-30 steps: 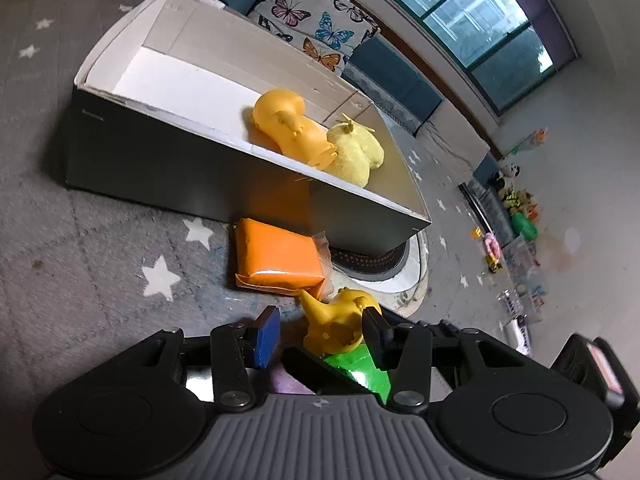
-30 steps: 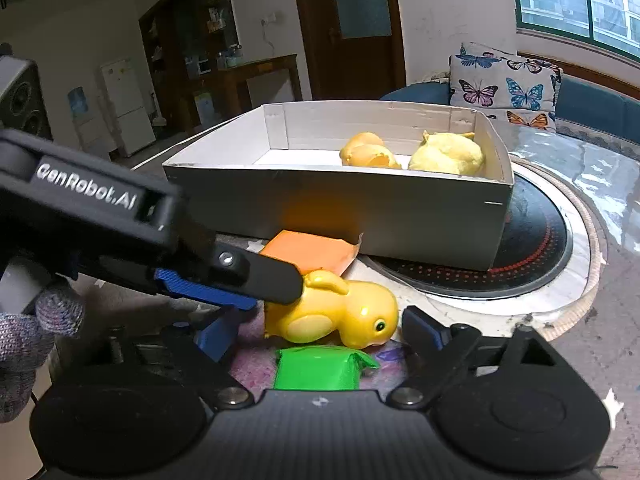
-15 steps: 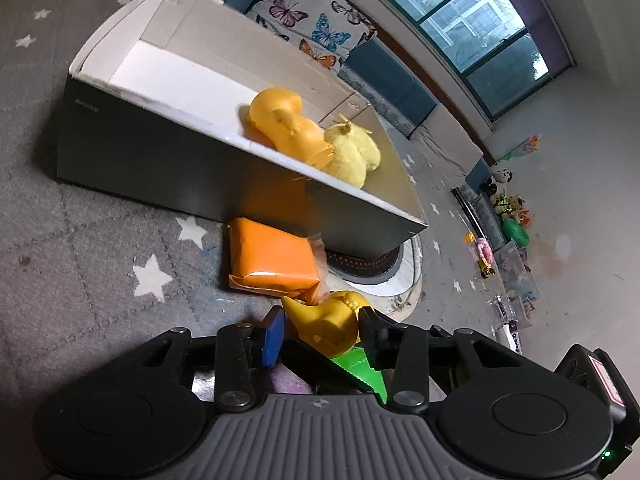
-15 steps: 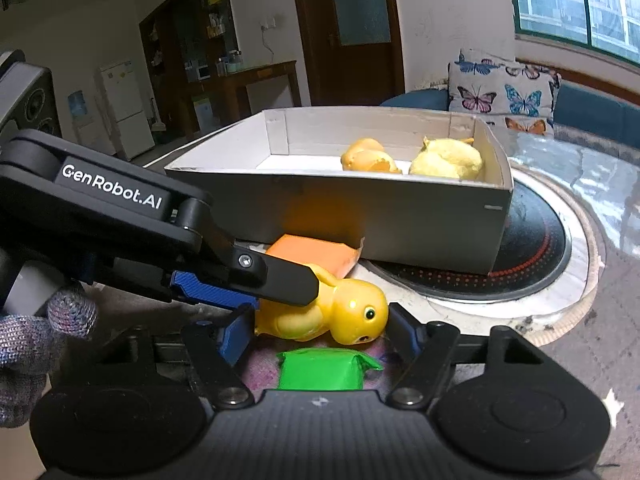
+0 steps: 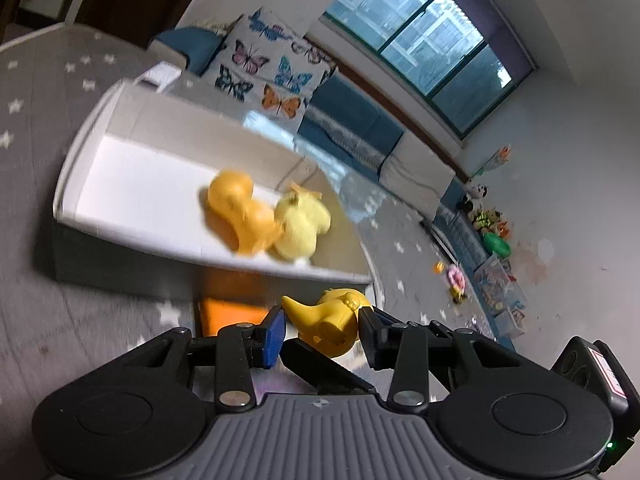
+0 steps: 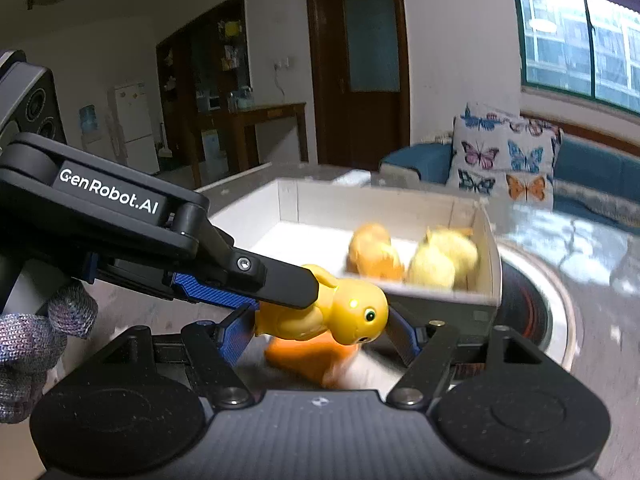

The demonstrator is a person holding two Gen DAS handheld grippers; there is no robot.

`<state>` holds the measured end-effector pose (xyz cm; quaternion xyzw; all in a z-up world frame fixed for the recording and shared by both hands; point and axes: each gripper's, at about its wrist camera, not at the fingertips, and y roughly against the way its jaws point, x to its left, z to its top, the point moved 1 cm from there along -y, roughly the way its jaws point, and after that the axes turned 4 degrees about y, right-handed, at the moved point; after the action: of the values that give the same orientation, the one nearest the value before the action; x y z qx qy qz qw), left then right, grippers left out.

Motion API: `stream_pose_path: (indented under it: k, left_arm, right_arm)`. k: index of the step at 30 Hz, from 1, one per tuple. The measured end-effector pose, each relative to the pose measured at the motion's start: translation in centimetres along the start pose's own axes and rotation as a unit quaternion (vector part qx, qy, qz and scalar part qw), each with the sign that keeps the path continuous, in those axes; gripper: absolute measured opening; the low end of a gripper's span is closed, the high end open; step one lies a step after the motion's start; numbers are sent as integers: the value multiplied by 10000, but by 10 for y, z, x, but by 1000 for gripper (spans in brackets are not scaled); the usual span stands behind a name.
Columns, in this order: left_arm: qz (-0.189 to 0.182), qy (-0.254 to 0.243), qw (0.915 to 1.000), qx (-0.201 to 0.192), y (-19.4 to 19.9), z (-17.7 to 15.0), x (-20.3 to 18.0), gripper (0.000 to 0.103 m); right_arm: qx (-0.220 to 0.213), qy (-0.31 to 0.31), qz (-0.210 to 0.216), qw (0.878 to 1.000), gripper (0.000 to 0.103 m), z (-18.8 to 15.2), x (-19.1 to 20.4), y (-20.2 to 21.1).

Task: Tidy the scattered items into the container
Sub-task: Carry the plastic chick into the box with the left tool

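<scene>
The yellow duck toy (image 6: 332, 312) is off the table, held in the air just in front of the near wall of the white box (image 6: 490, 264). The right gripper (image 6: 320, 334) is closed on it, one pad at the tail side and one at the head side. The left gripper (image 5: 320, 330) is also closed on the same duck (image 5: 330, 320), across its body; in the right wrist view its black finger (image 6: 276, 280) lies over the duck's back.

Under the duck, on the grey cloth with white stars (image 5: 48, 120), lies a flat orange packet (image 6: 308, 356), close to the box wall. Inside the box, near its right end, are an orange toy (image 5: 236, 212) and a pale yellow toy (image 5: 300, 220), touching each other. The rest of the box floor is bare white.

A gloved hand (image 6: 28, 344) shows at the left edge of the right wrist view. Behind the box there is a blue sofa (image 6: 592, 172) with a butterfly cushion (image 6: 504, 160), and a window (image 5: 424, 36) above it. The background is somewhat blurred.
</scene>
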<state>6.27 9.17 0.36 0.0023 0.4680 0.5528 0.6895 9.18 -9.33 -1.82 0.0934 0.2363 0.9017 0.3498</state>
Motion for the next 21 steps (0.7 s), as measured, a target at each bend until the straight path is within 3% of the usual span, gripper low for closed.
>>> stream_pose_path:
  k: [8,21]
  left_arm:
    - [181,77,9996,-218,-3,43,13,43]
    - [632,528,9966,-50,-29,85,65,43]
  right_arm:
    - [-123,207,219,9995,72,36,-4,-39]
    - [458,149,775,9958,73,61,-11,-124]
